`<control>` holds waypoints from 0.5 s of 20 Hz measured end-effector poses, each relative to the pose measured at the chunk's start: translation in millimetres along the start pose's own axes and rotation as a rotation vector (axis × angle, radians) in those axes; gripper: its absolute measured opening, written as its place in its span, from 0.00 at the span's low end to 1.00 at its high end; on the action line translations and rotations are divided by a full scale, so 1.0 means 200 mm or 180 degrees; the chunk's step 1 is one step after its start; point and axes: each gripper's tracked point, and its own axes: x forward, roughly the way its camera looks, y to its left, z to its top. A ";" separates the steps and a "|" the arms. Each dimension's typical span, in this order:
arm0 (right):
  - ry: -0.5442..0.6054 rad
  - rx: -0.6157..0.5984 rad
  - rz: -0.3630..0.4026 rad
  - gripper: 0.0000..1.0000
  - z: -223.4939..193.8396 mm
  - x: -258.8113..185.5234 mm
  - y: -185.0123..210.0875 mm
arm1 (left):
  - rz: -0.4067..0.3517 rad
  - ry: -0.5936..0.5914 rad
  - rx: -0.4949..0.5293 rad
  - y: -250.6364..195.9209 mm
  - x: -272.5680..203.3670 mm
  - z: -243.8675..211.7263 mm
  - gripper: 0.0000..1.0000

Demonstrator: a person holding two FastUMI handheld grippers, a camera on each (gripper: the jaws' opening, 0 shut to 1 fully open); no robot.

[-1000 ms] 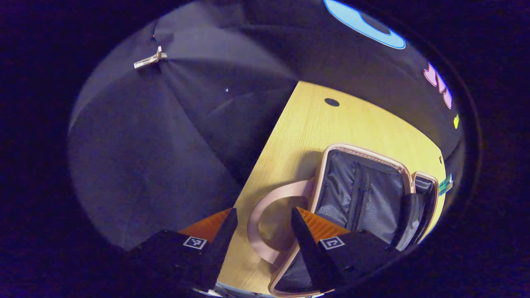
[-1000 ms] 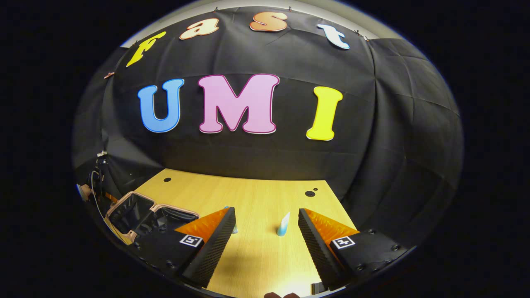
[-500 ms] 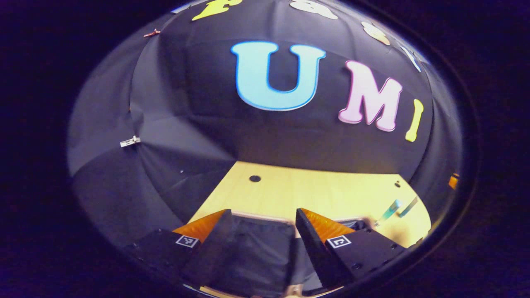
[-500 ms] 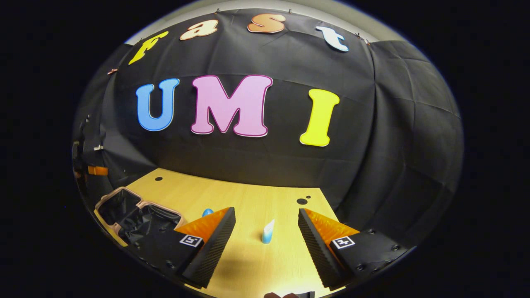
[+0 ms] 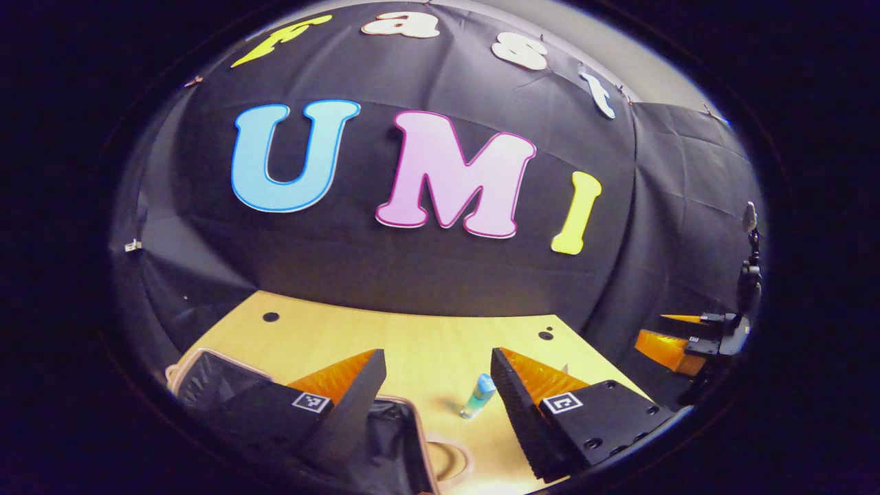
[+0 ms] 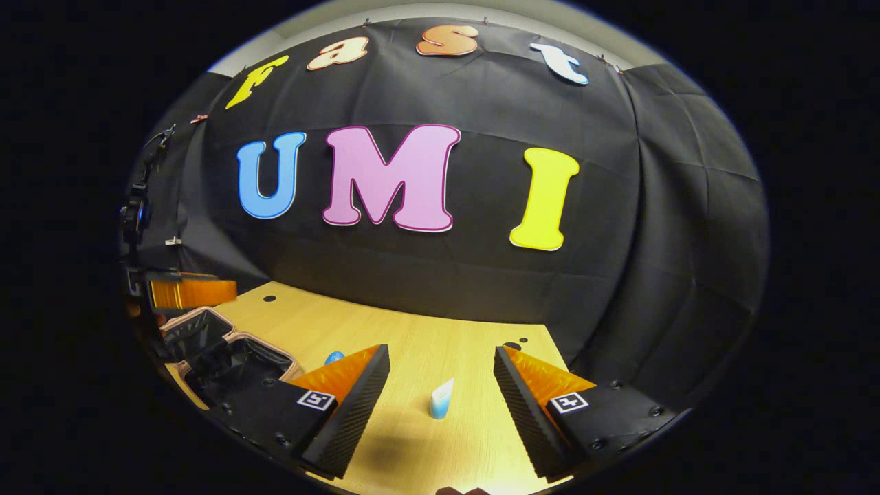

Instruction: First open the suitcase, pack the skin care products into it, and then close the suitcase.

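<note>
Wooden bench (image 6: 412, 330) carries the open suitcase (image 6: 227, 354) at its left; a blue tube (image 6: 441, 399) stands upright between the right gripper (image 6: 440, 392) fingers, spread. Left gripper (image 5: 436, 392) fingers are spread too, empty.

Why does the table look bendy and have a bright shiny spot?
Left gripper view: the fisheye lens bows the table edge; picture sharp. Right gripper view: same bulging, with glare on the table near the bottom edge, and a soft shadow beside the upright tube.
</note>
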 end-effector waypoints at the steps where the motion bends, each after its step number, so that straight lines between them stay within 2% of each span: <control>1: 0.0025 0.0003 0.0037 0.97 -0.03 0.02 0.01 | -0.0039 0.0101 0.0018 -0.05 0.08 -0.11 0.96; 7: 0.0202 -0.0041 0.0120 0.96 -0.19 0.11 0.01 | -0.0154 0.0675 -0.0077 -0.24 0.40 -0.55 0.96; 10: 0.0346 -0.0133 0.0155 0.97 -0.30 0.19 0.00 | -0.0067 0.0927 -0.0123 -0.24 0.53 -0.71 0.97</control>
